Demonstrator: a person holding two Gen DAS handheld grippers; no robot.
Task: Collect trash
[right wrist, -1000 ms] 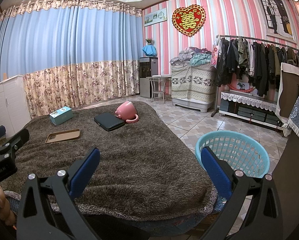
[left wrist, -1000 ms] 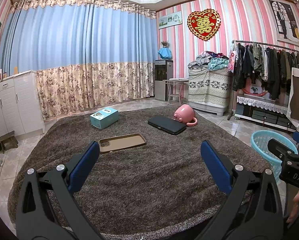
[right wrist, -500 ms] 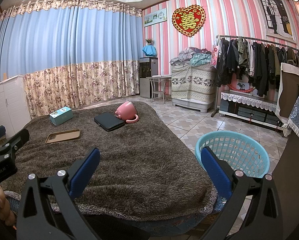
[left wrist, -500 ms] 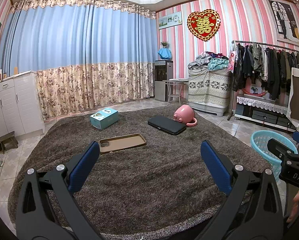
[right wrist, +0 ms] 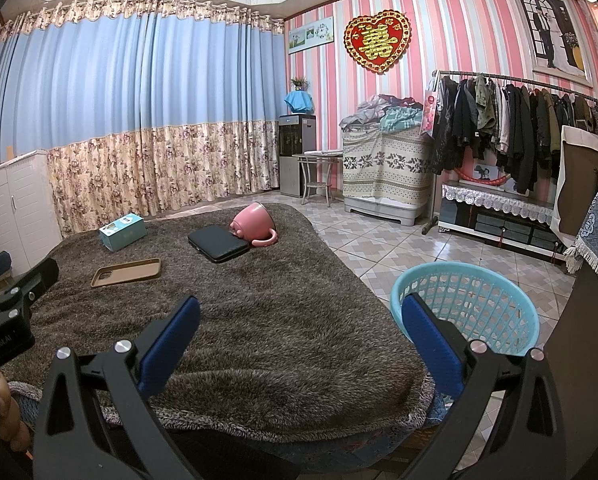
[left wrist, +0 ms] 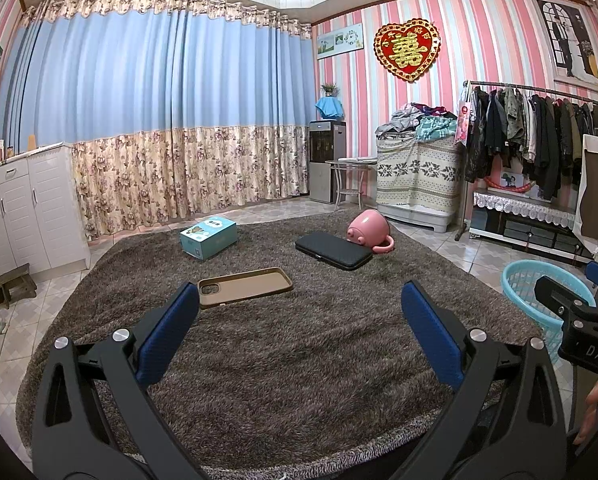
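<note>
On a brown shaggy cover lie a tan phone case, a teal box, a black case and a tipped pink mug. They show too in the right wrist view: phone case, box, black case, mug. A light blue basket stands on the floor at the right, also in the left wrist view. My left gripper is open and empty, near the front edge. My right gripper is open and empty, beside the basket.
White cabinets stand at the left. A clothes rack, a covered pile and a water dispenser line the far right wall. Tiled floor surrounds the covered surface.
</note>
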